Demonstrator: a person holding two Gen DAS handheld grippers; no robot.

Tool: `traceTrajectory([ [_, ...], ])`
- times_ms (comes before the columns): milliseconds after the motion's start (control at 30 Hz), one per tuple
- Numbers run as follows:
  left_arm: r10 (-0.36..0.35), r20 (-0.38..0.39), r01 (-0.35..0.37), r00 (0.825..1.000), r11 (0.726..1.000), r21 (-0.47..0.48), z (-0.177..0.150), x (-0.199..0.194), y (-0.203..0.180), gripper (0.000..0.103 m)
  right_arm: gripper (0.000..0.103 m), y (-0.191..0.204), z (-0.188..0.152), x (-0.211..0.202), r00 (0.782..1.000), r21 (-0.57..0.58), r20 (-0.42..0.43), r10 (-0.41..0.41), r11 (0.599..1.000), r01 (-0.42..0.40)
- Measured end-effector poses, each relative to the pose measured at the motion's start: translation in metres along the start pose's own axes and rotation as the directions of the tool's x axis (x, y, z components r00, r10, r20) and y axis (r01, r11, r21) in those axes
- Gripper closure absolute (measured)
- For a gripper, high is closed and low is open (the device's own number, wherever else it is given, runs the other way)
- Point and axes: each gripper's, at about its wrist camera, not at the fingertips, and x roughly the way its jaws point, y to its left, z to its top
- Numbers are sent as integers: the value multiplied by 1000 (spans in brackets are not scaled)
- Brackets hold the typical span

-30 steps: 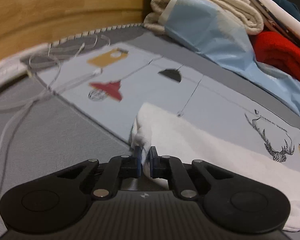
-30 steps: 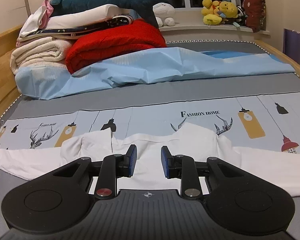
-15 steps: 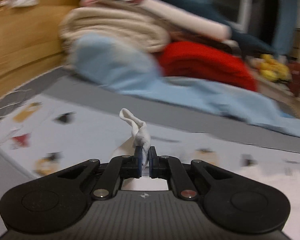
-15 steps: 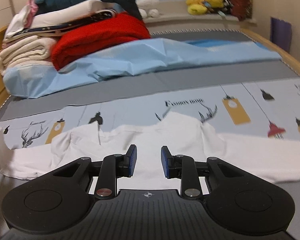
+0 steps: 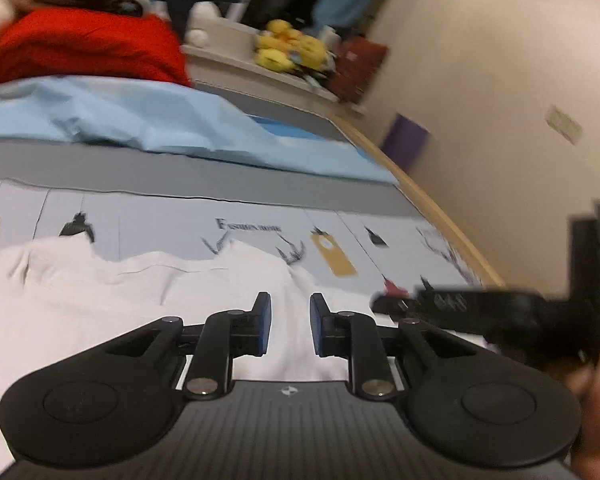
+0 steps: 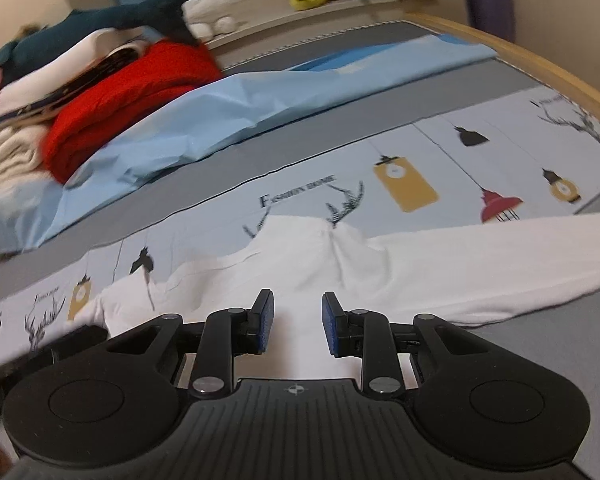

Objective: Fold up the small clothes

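While both claws hover parted, the white garment [image 6: 340,276] lies spread on the printed bedsheet [image 6: 440,148].
Left gripper [image 5: 288,326] and right gripper [image 6: 297,326] grasp nothing, fingers apart just above the cloth.

Warm, dim indoor light falls evenly, with soft shadows and no glare. Both fisheye views bow straight lines toward the rim. Motion blur smears the red blanket [image 5: 84,46] at 11 o'clock and the yellow plush toys [image 5: 290,50] at 12.
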Motion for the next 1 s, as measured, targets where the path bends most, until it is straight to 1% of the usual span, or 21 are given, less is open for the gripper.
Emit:
traceTrajectory([
  [67, 52, 8, -52, 999, 998, 36, 10, -9, 9, 80, 74, -6, 1, 3, 1000, 25, -7, 4, 1000, -4],
  [100, 87, 16, -87, 996, 996, 25, 17, -15, 20, 80, 74, -9, 1, 5, 1000, 33, -10, 10, 999, -10],
  [167, 170, 25, -170, 985, 985, -29, 33, -31, 51, 80, 74, -11, 0, 13, 1000, 37, -22, 12, 999, -11],
  [200, 215, 26, -213, 976, 976, -50, 39, -39, 67, 80, 74, -10, -1, 19, 999, 38, -34, 11, 999, -10],
  [267, 301, 41, -297, 953, 952, -80, 44, -48, 97, 80, 74, -11, -6, 33, 997, 41, -71, 18, 999, -15],
  [333, 370, 60, -361, 927, 924, -122, 38, -55, 128, 80, 74, -12, -15, 53, 992, 42, -124, 18, 999, -13],
  [367, 396, 41, -387, 917, 910, -149, 35, -58, 144, 80, 74, -12, -20, 63, 987, 41, -161, 7, 999, 0],
  [400, 425, -5, -418, 905, 890, -182, 33, -57, 160, 81, 74, -13, -26, 74, 981, 45, -196, 7, 999, 2],
  [433, 438, -29, -433, 899, 873, -225, 34, -56, 174, 81, 74, -13, -32, 83, 976, 48, -216, 17, 999, -6],
  [467, 435, -24, -427, 900, 868, -252, 35, -59, 184, 81, 74, -11, -37, 92, 970, 44, -241, 17, 999, -6],
  [500, 441, -16, -430, 897, 864, -263, 38, -61, 193, 81, 74, -9, -42, 101, 964, 36, -265, 3, 999, 6],
  [600, 480, 5, -462, 877, 848, -259, 46, -62, 209, 81, 73, 1, -54, 122, 958, -33, -284, -33, 999, 25],
  [667, 480, 7, -459, 877, 844, -276, 48, -68, 223, 81, 73, 10, -60, 133, 950, -82, -306, -64, 996, 41],
  [700, 481, 7, -460, 876, 842, -280, 49, -67, 227, 81, 73, 18, -62, 136, 953, -127, -289, -86, 991, 51],
  [767, 498, 5, -477, 867, 833, -280, 48, -78, 235, 81, 94, 33, -65, 137, 959, -222, -254, -123, 973, 66],
  [800, 504, 2, -483, 863, 828, -285, 49, -79, 239, 81, 95, 40, -65, 134, 965, -247, -238, -115, 967, 55],
  [833, 508, 1, -485, 861, 822, -298, 50, -78, 244, 81, 96, 44, -63, 130, 971, -241, -225, -81, 970, 25],
  [867, 509, 3, -483, 861, 819, -310, 46, -96, 244, 81, 96, 47, -58, 124, 978, -223, -206, -35, 975, -12],
  [933, 513, 6, -483, 858, 813, -324, 47, -98, 248, 81, 97, 54, -43, 101, 990, -191, -125, 65, 978, -89],
  [967, 517, 9, -486, 856, 811, -326, 47, -99, 250, 81, 97, 56, -34, 86, 989, -174, -72, 129, 975, -140],
  [1000, 519, 10, -488, 855, 810, -326, 48, -100, 250, 81, 97, 55, -21, 67, 979, -158, -2, 203, 967, -201],
])
